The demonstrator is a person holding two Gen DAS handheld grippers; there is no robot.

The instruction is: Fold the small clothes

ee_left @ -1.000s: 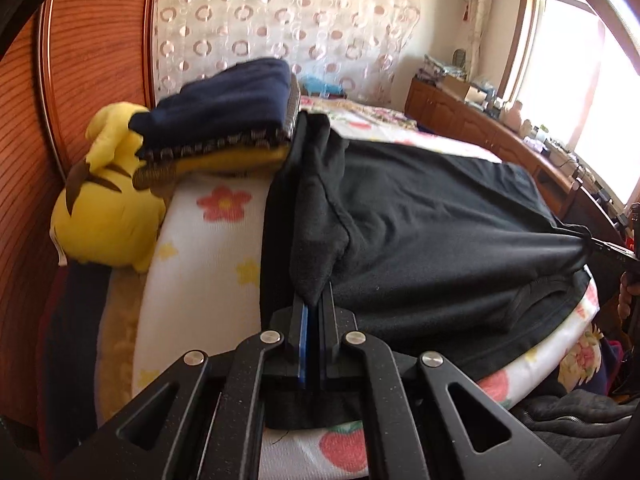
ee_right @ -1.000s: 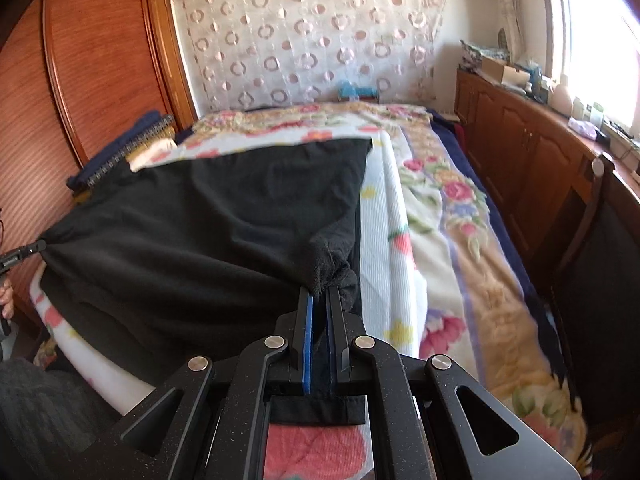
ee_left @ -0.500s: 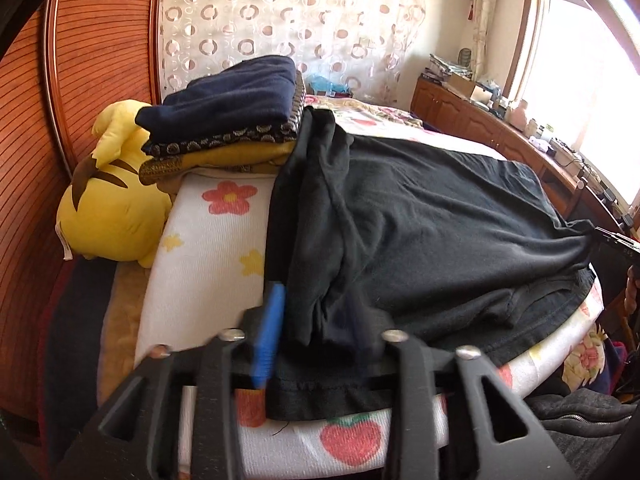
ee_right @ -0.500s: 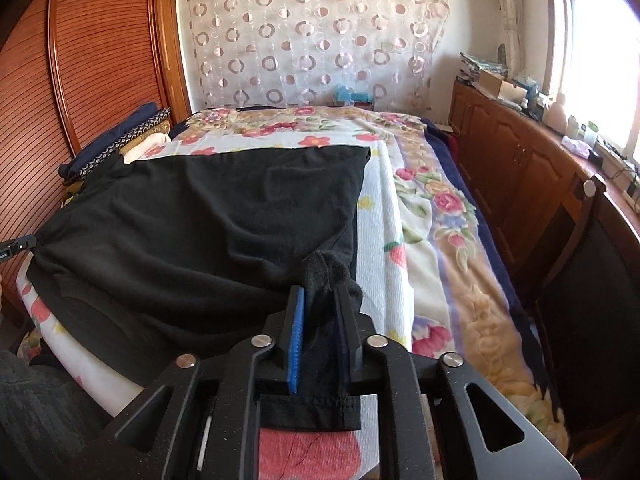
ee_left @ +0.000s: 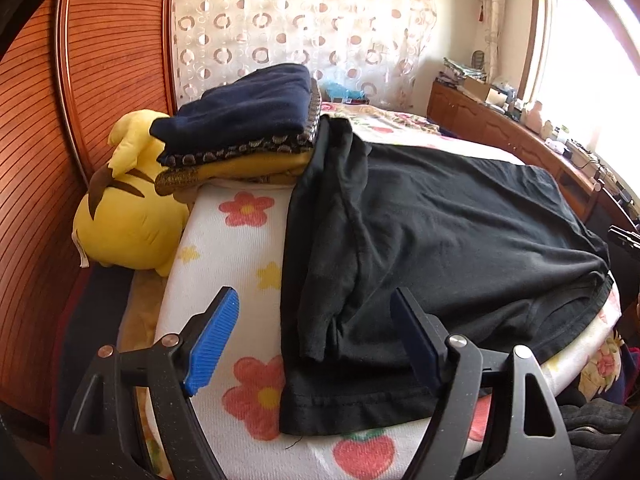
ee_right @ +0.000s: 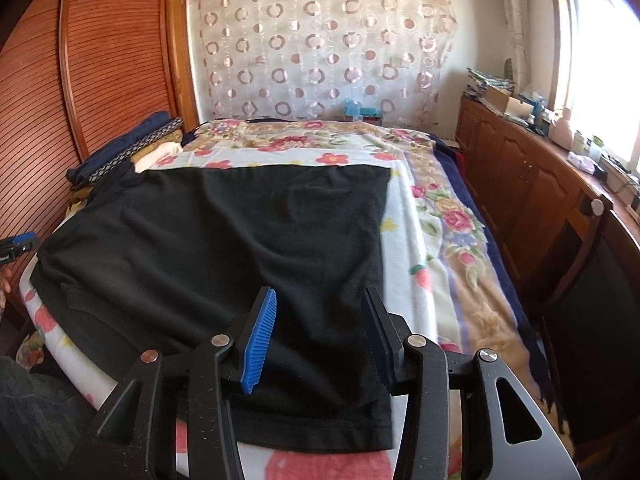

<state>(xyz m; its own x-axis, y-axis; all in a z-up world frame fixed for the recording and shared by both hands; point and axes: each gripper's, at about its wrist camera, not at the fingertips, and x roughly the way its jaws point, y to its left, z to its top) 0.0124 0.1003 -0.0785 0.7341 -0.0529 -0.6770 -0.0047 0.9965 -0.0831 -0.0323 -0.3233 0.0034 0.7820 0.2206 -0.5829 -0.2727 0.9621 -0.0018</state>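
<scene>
A black T-shirt [ee_left: 440, 232] lies folded over on the flowered bed cover, with a bunched sleeve along its left side. In the right wrist view the same shirt [ee_right: 224, 248] lies flat across the bed. My left gripper [ee_left: 316, 332] is open and empty, its jaws spread either side of the shirt's near left corner. My right gripper [ee_right: 320, 332] is open and empty above the shirt's near right hem. The right gripper's tip shows at the left view's right edge [ee_left: 624, 236].
A pile of folded clothes [ee_left: 248, 124] sits on a yellow plush toy [ee_left: 128, 216] by the wooden headboard [ee_left: 36, 128]. A wooden cabinet [ee_right: 532, 184] with clutter runs along the right wall under the window. Dark grey clothing [ee_left: 592, 432] lies at the near edge.
Both grippers were shut on the shirt's corners one second ago. They have opened and let go, and the shirt now rests on the bed.
</scene>
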